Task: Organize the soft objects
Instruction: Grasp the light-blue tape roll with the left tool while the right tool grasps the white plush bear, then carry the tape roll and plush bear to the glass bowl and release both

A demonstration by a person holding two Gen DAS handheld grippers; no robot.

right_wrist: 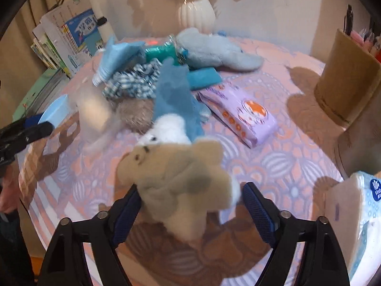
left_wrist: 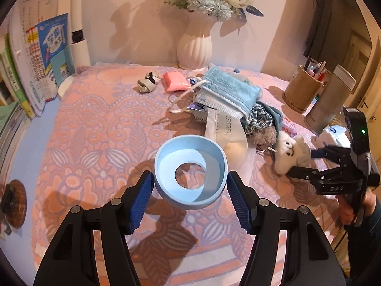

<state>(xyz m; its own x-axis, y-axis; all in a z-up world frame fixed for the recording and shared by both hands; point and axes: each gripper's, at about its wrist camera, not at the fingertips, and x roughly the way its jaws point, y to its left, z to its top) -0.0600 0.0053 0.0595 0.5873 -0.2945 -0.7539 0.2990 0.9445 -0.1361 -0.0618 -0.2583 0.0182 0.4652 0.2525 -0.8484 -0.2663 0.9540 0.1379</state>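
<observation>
My left gripper (left_wrist: 190, 176) is shut on a light blue ring (left_wrist: 190, 197), held above the patterned cloth with a pad against each side. The ring (right_wrist: 56, 112) also shows at the left edge of the right wrist view. A beige and white plush toy (right_wrist: 181, 174) sits between the fingers of my right gripper (right_wrist: 191, 188), whose pads touch its sides. In the left wrist view the same plush toy (left_wrist: 289, 151) lies at the right with the right gripper (left_wrist: 300, 162) around it. Behind it is a heap of soft things: face masks (left_wrist: 228, 88), a checked cloth (right_wrist: 133, 83), a blue plush (right_wrist: 214, 50).
A purple tissue packet (right_wrist: 240, 112) lies right of the heap. A pink packet (left_wrist: 175, 81) and a grey bundle (left_wrist: 147, 84) lie at the back. The white vase (left_wrist: 195, 45), wooden pen holder (left_wrist: 302, 90), flask (left_wrist: 331, 100), tissue pack (right_wrist: 364, 214) and books (left_wrist: 35, 59) ring the cloth.
</observation>
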